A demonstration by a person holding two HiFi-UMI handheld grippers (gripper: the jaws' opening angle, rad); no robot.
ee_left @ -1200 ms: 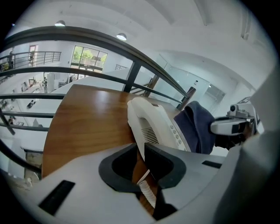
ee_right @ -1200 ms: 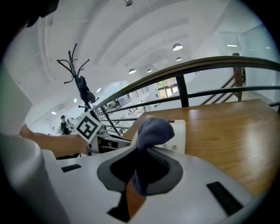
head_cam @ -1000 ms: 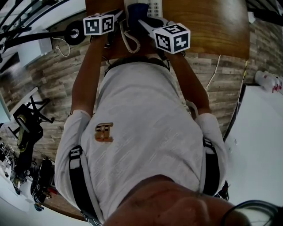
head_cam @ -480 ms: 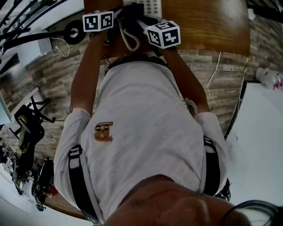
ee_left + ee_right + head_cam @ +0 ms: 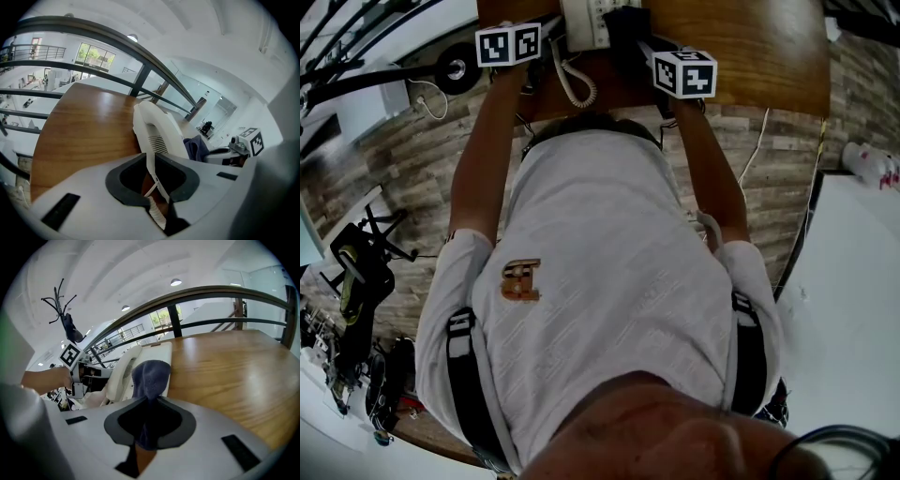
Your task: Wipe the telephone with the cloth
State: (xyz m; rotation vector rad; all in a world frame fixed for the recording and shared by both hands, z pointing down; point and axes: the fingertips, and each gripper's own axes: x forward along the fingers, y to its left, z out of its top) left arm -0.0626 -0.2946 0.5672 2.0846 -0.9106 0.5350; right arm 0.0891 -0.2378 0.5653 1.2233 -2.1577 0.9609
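Blue cloth [image 5: 151,373], pinched in the closed jaws of the right gripper [image 5: 147,404], has swept right across the telephone [image 5: 586,23] on the bench [image 5: 225,376] since 0.5 s ago, while the left gripper [image 5: 152,166] clamps the handset [image 5: 157,126], so wiping looks mid-stroke.

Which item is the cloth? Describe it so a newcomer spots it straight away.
Start at the brown wooden tabletop; near its front edge sits the white plastic telephone. Against the telephone is the dark blue fuzzy cloth, pinched upright in the right claw. It is the only dark, soft thing among hard white plastic.
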